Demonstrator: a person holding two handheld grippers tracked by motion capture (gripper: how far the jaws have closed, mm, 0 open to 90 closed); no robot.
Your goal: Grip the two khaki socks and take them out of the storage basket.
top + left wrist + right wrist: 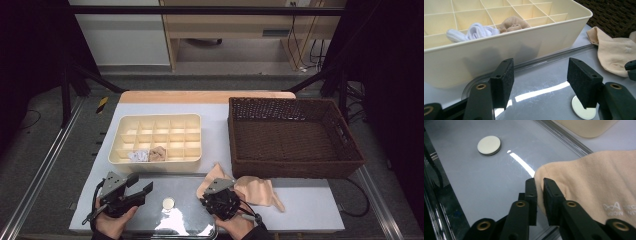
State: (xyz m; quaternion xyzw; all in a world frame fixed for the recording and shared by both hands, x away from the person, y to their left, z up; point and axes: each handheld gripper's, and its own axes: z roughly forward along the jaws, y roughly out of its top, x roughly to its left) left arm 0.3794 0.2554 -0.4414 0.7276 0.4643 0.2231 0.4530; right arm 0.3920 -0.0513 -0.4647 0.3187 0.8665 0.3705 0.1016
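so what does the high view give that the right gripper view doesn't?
High view: the wicker basket, the organiser's compartments with a white sock and a beige one inside, and the left gripper with jaws apart.
Right gripper view: the right gripper pinching the sock's edge, and pale lettering on the fabric.
Both: the beige sock, the round disc, the shiny tray, the organiser.

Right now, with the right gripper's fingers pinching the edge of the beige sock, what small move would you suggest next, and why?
Probably lift the right gripper a little, to peel the beige sock off the table. Its fingers look closed on the sock's edge. The rest lies flat, and the divided tray, already holding rolled socks, sits close behind. The left gripper is open and free to help fold.
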